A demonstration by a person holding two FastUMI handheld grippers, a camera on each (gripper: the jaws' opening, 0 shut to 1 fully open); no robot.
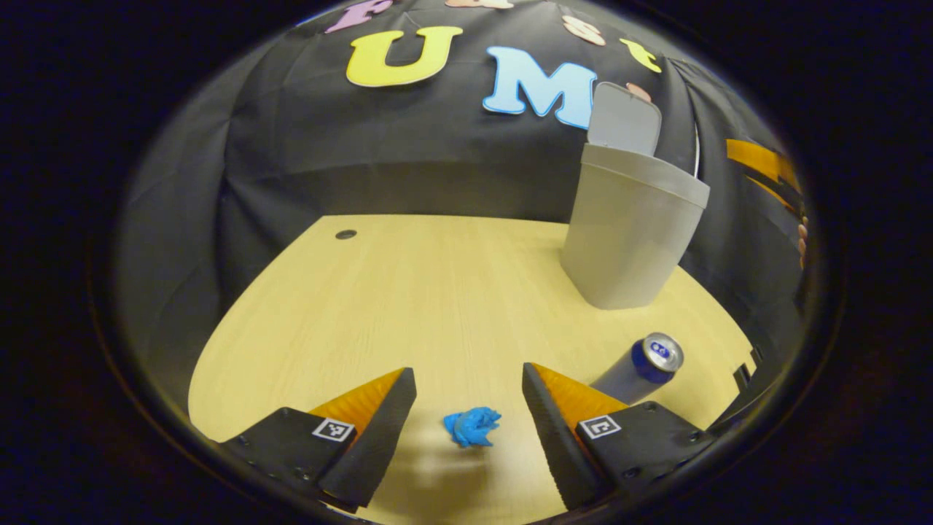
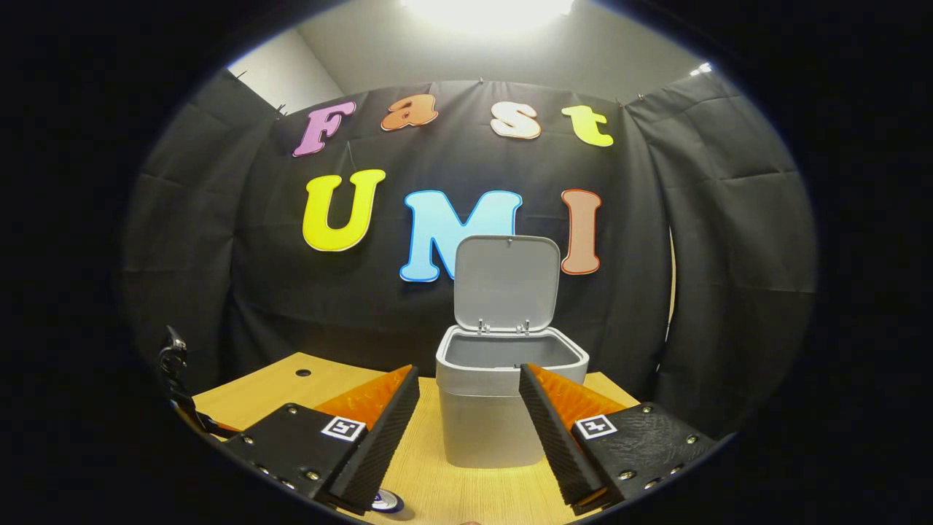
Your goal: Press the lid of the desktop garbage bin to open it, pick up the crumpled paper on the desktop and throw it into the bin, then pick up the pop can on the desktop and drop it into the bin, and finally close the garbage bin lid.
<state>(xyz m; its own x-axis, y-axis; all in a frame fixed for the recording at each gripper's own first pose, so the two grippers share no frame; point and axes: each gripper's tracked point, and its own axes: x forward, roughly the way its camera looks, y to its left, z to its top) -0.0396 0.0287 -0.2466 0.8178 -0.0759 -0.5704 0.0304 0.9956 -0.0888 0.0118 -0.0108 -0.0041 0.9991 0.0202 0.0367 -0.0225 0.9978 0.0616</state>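
Note:
A grey desktop bin stands on the wooden desk at the right of the left gripper view, its lid swung up. A small blue crumpled paper lies on the desk between the fingers of my left gripper, which is open and above it. A pop can stands just right of that gripper. In the right gripper view the bin is straight ahead with its lid upright and its inside showing. My right gripper is open and holds nothing. The can's top peeks out below its left finger.
The wooden desk has a small dark hole near its far left edge. A hand shows at the right rim of the left gripper view. Part of the other gripper shows at the left of the right gripper view.

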